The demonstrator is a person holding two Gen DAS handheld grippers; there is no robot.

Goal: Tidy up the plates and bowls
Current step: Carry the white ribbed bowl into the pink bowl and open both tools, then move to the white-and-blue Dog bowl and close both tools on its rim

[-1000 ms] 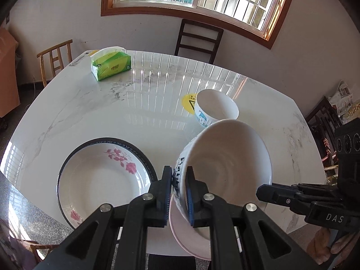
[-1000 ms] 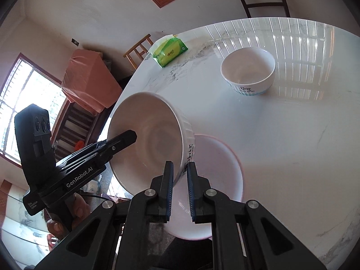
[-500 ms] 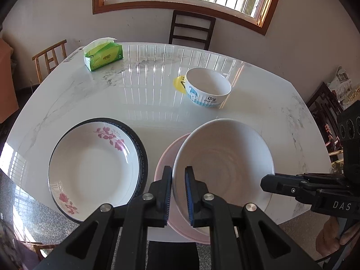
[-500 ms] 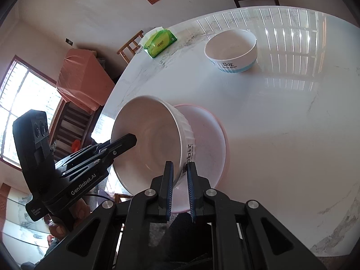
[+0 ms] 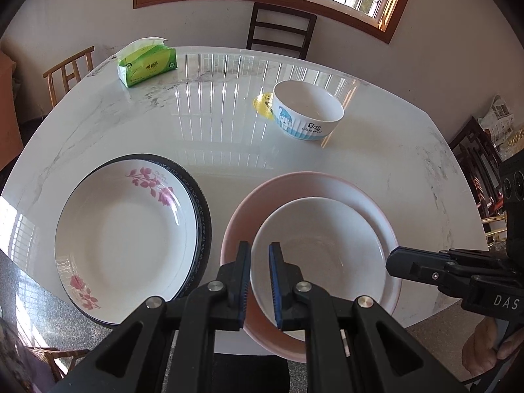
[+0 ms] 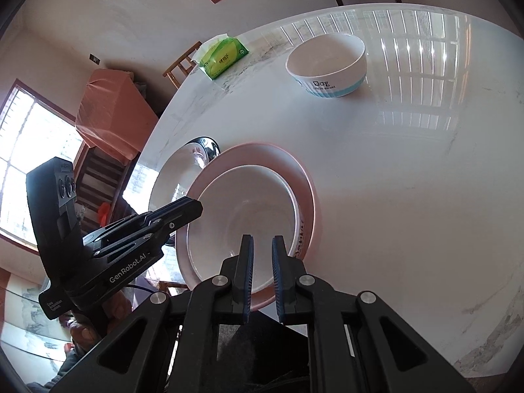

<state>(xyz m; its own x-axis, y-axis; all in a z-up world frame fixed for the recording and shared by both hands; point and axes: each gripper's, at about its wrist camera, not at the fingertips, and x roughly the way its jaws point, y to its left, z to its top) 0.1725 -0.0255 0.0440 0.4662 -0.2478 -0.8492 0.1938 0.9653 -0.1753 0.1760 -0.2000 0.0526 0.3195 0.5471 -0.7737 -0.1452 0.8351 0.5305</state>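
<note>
A plain white bowl sits upright in the pink plate near the table's front edge. My left gripper is shut on the bowl's left rim. My right gripper is shut on the opposite rim, and its tip shows in the left wrist view as the right gripper. In the right wrist view the white bowl rests inside the pink plate, and the left gripper reaches in from the left. A flowered plate with a dark rim lies left of the pink plate. A cartoon bowl stands farther back.
A green tissue pack lies at the back left of the white marble table. Chairs stand around the table, one dark chair under the window. A hand holds the right gripper at the lower right.
The white bowl was tilted on its side above the pink plate; both grippers have lowered it and turned it level, so it now rests upright in the plate.
</note>
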